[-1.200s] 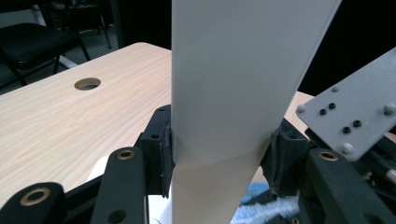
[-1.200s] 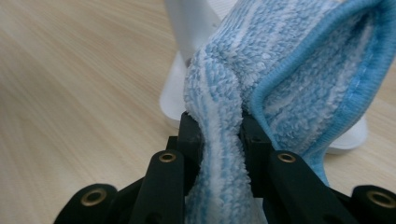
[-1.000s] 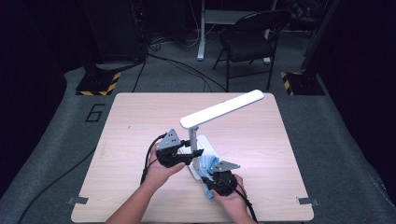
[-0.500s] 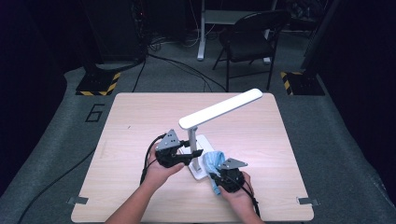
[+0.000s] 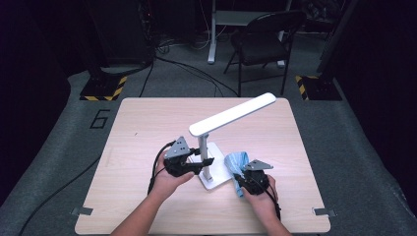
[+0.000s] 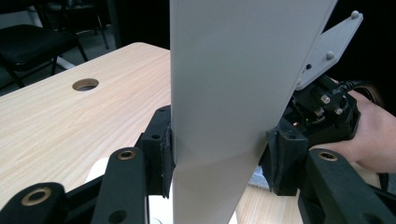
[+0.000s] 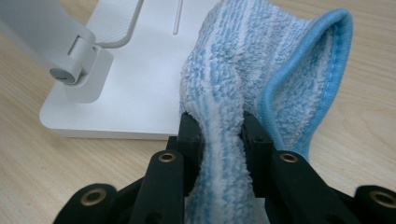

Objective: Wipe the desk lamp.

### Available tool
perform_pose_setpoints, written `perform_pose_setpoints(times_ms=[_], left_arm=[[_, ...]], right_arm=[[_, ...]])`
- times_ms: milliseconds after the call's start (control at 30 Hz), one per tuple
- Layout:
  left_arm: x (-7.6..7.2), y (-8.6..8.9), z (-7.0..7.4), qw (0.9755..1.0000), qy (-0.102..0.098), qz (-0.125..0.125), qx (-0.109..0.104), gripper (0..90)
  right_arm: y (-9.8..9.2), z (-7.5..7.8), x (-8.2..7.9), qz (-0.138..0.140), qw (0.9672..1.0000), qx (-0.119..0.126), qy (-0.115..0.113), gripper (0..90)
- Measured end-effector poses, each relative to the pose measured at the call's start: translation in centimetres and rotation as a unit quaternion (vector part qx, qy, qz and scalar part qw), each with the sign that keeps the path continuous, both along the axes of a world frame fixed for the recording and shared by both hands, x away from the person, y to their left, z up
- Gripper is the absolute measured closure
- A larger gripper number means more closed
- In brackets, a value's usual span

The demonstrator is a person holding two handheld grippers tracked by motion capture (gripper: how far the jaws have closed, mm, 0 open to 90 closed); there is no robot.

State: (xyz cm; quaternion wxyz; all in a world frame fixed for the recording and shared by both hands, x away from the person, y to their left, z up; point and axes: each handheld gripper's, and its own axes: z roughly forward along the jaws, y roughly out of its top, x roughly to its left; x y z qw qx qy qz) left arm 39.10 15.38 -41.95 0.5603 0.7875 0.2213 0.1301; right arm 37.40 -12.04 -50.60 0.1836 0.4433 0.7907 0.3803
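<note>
Nearest the person, the right claw (image 7: 215, 135) is clamped on a bunched fold of the blue cloth (image 7: 261, 70), with the rest of the cloth flopping forward over the corner of the lamp base (image 7: 135, 88). In the high view that cloth (image 5: 237, 164) sits at about 3 o'clock from the base (image 5: 216, 178), touching its edge. The grip takes in only a narrow pinch of terry, so a firm wipe could drag the fold out from between the pads, or the loose flap could catch on the hinge (image 7: 77, 60) at the foot of the post.

Just beyond, the left claw (image 6: 217, 158) is closed on both sides of the flat white post (image 6: 229, 93), steadying the desk lamp (image 5: 231, 115). The post is smooth and looks tapered, so a sideways push from the cloth hand could let it slide in the pads; how firmly they bite is hard to judge from this close.

Farther off, toward 1 o'clock, the long lamp head (image 5: 246, 108) reaches out over the table (image 5: 137, 128). It is a long lever: if the base shifts or tips, the head would swing and the lamp could topple.
</note>
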Motion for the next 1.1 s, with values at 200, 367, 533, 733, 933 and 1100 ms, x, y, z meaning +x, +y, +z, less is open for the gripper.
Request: perform_pose_setpoints(times_ms=[200,367,533,733,933,1100], left_arm=[[-0.1,-0.2,0.0,1.0000,0.001,-0.008,-0.001,51.8],[-0.1,-0.4,0.0,0.9998,0.003,-0.021,-0.004,51.7],[-0.1,-0.5,0.0,0.9997,0.006,-0.025,-0.006,51.7],[0.0,-0.5,0.0,0.9991,0.003,-0.042,-0.002,51.7],[-0.1,-0.6,0.0,0.9992,0.008,-0.039,-0.005,51.2],[-0.1,-0.4,0.1,0.9993,0.012,-0.035,-0.010,50.2]], right_arm=[[-0.3,0.5,0.0,-0.015,0.9998,0.011,-0.003,73.3],[0.1,1.4,-0.2,-0.004,0.9995,0.028,-0.013,73.1],[1.2,2.5,-0.4,0.025,0.9985,0.044,-0.021,72.5],[3.1,2.0,-0.7,0.051,0.9978,0.041,-0.008,72.1],[4.3,0.7,-0.6,0.068,0.9972,0.027,0.012,68.7],[4.3,0.4,-1.0,0.069,0.9972,0.028,0.000,60.7]])
